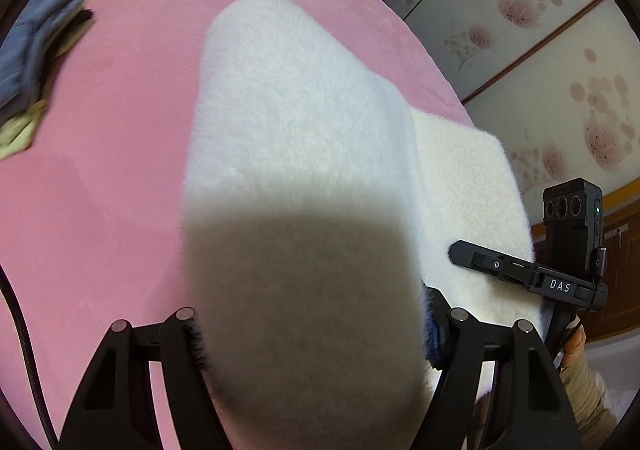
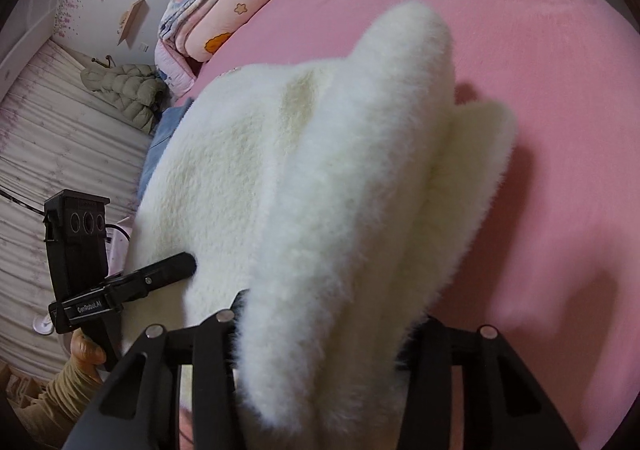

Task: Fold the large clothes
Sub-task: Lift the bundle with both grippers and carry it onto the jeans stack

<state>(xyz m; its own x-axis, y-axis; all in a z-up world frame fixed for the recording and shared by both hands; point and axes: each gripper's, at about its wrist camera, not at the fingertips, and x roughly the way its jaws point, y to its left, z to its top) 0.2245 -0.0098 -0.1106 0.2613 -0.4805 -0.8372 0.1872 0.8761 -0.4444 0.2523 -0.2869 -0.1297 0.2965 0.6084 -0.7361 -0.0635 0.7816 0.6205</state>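
A white fluffy garment (image 1: 296, 138) hangs bunched above the pink bed (image 1: 104, 186). In the left wrist view its near end fills the gap between my left gripper's (image 1: 320, 318) fingers, which press on it from both sides. In the right wrist view a thick fold of the same garment (image 2: 320, 170) runs up between my right gripper's (image 2: 326, 324) fingers, which are shut on it. Its far end casts a shadow on the bed sheet (image 2: 540, 98). One finger (image 1: 476, 258) of the right gripper lies against the garment's right edge. The pads themselves are hidden in the pile.
A heap of blue and pale-green clothes (image 1: 36, 62) lies at the bed's left. Folded quilts (image 2: 216, 10) are stacked at the bed's far end, beside a puffer jacket (image 2: 128, 94). Flowered sliding doors (image 1: 540, 50) stand to the right. A blue cloth (image 2: 164, 138) shows under the garment.
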